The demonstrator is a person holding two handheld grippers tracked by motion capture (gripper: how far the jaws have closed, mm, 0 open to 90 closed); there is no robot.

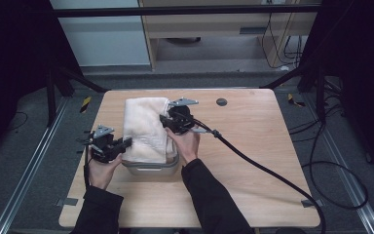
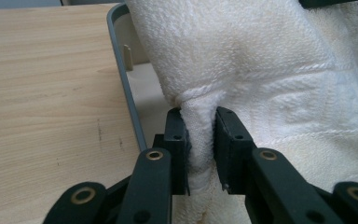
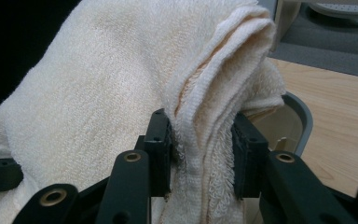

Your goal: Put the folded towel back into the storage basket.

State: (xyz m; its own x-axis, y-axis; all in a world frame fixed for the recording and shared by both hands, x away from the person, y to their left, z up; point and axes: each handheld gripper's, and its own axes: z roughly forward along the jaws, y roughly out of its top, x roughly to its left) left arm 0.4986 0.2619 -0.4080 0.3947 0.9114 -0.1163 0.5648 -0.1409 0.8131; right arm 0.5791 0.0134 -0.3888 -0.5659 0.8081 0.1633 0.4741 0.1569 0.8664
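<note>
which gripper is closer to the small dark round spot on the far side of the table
Right. The right gripper grips the towel on the side facing the round spot. The left gripper grips the towel's opposite side, nearer the person, farther from the spot.

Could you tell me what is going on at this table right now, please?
A person holds a claw in each hand and is handling a folded cream towel over a grey plastic bin on the wooden table. The left claw is shut on a pinch of the towel's edge, and the right claw is shut on its stacked folds at the opposite side. The towel lies across the bin's open top, covering most of it.
</note>
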